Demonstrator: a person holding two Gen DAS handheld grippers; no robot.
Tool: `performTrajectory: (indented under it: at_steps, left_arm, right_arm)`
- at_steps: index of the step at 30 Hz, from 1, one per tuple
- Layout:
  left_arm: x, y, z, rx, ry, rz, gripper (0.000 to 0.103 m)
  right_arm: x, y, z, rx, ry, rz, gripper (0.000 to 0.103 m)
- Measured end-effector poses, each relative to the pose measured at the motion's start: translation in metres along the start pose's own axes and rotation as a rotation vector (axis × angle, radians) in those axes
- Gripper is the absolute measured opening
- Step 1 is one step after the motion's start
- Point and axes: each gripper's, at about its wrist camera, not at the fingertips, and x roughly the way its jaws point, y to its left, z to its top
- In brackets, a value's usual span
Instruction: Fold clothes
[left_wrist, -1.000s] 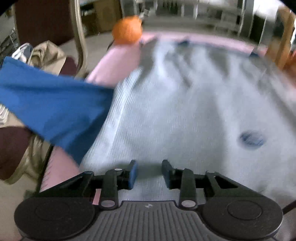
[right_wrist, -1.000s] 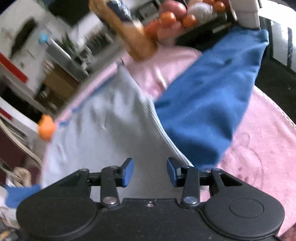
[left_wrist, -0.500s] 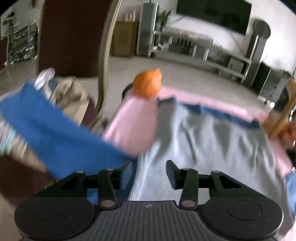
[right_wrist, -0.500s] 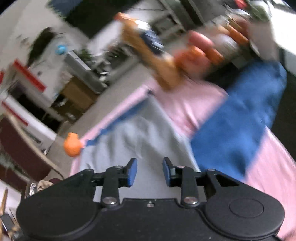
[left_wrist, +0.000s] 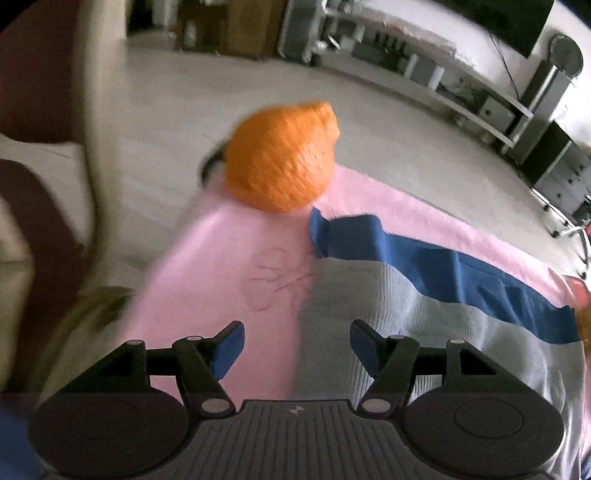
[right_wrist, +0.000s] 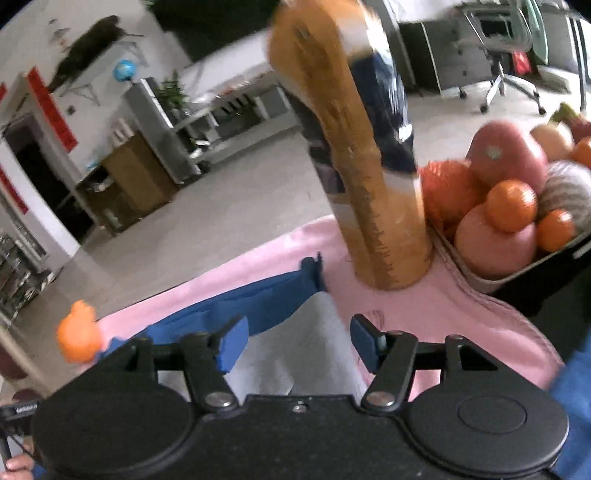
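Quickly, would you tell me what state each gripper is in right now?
Left gripper: open, jaws just opening, nothing between them.
Right gripper: open, jaws just opening, nothing gripped.

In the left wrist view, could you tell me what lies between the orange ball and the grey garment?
Bare pink cloth and the garment's blue edge separate the orange ball from the grey garment.

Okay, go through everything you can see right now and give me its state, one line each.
left gripper: open, jaws just widened, nothing between them.
right gripper: open, jaws just widened, nothing gripped.
grey garment: lying flat on the pink cloth.
blue garment: lying under the grey one, its edge showing.
pink cloth: spread out.
fruit tray: piled full.
tall bottle: upright.
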Motion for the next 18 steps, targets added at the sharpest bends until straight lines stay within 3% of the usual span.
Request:
performTrajectory:
  at_steps: [4,6,8,9,10,11,13,16,17,18]
  left_arm:
    - [0.025,-0.010,0.004,0.050,-0.012,-0.020,0.059]
    - [0.028,-0.019,0.006,0.097,-0.026,-0.025,0.047]
    - [0.030,-0.029,0.008,0.146,-0.036,-0.032,0.023]
    - [0.029,-0.038,0.006,0.187,-0.056,0.001,0.015]
    - [0.026,-0.047,0.003,0.240,-0.079,0.043,0.009]
    - [0.023,-0.058,-0.001,0.298,-0.106,0.082,0.009]
    - [0.018,-0.071,-0.009,0.381,-0.189,0.154,0.009]
    - [0.012,-0.090,-0.022,0.500,-0.318,0.262,0.009]
    - [0.020,-0.094,-0.024,0.522,-0.307,0.305,0.011]
    - [0.032,-0.095,-0.025,0.539,-0.274,0.335,0.011]
  right_arm:
    - [0.046,-0.005,0.002,0.000,0.028,-0.023,0.059]
    - [0.063,-0.003,0.002,-0.018,0.040,-0.041,0.056]
    - [0.076,0.000,0.003,-0.029,0.049,-0.061,0.051]
    - [0.080,0.002,0.003,-0.033,0.057,-0.068,0.046]
    - [0.083,0.004,0.002,-0.037,0.066,-0.076,0.030]
    - [0.086,0.006,0.001,-0.041,0.075,-0.084,0.018]
    - [0.086,0.021,-0.004,-0.157,0.059,-0.141,0.016]
    - [0.064,0.046,-0.022,-0.355,-0.111,-0.221,0.015]
    - [0.059,0.051,-0.028,-0.396,-0.159,-0.239,0.015]
    - [0.062,0.051,-0.031,-0.405,-0.152,-0.256,0.015]
